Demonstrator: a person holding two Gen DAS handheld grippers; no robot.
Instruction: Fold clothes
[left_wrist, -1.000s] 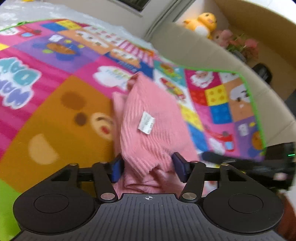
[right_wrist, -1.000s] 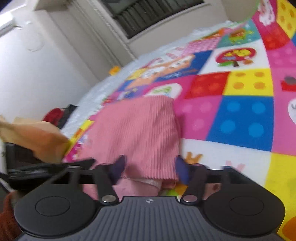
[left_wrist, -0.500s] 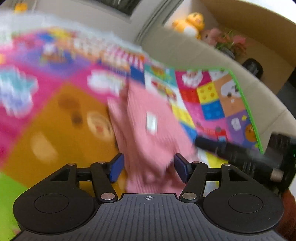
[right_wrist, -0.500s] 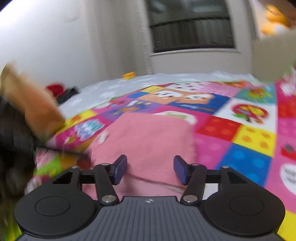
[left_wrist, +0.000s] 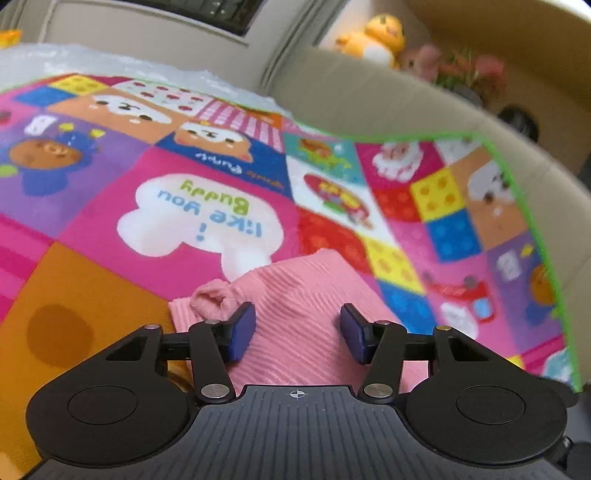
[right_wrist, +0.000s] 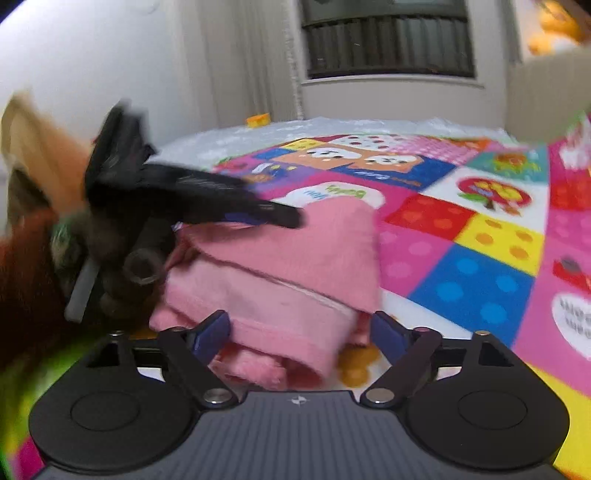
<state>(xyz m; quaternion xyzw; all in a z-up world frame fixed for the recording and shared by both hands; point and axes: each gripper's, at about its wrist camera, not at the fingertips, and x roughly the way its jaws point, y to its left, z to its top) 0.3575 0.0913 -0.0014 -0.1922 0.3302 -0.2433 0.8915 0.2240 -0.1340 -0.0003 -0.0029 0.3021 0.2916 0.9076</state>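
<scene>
Left wrist view: your left gripper (left_wrist: 297, 328) hangs with jaws spread over the folded pink garment (left_wrist: 303, 295), lying at 6 o'clock on the cartoon play mat (left_wrist: 110, 177). Right wrist view: your right gripper (right_wrist: 301, 334) stands equally wide, empty, the garment (right_wrist: 295, 266) between its fingers, the left gripper (right_wrist: 192, 199) blurred at 10 o'clock.

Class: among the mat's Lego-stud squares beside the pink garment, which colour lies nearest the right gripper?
The blue studded square; the yellow and red squares lie beyond it.
</scene>
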